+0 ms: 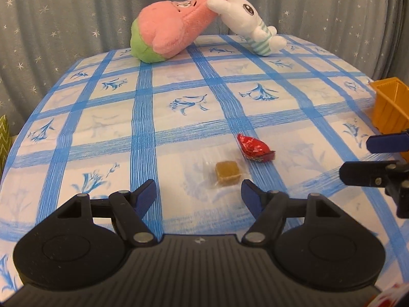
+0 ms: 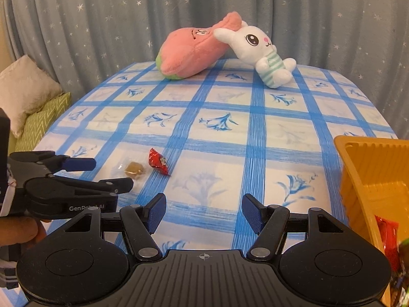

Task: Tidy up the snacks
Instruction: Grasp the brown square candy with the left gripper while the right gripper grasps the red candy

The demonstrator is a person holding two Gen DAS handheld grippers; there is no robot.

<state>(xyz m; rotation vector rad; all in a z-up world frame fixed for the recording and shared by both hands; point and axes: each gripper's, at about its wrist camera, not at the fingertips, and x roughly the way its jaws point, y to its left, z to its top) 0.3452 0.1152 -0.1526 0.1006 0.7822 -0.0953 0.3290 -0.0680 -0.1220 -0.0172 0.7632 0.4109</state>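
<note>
Snacks lie loose on the tabletop (image 1: 179,133): a brown cube candy (image 1: 227,176) just ahead of the left tool (image 1: 198,192), spread and empty for pickup, beside a red candy (image 1: 253,148); right tool (image 2: 203,209) spread, empty, near the orange bin (image 2: 370,168)

Blue-checked cloth table cover (image 1: 179,133): smooth, matt, printed.
Red foil-wrapped candy (image 1: 253,148): crinkled, glossy.
Amber cube candy in clear wrapper (image 1: 226,174): shiny film.
Orange plastic ribbed bin (image 2: 370,168): semi-gloss.
Pink plush toy (image 1: 166,30): fuzzy.
White plush rabbit (image 2: 258,48): soft pile.
</note>
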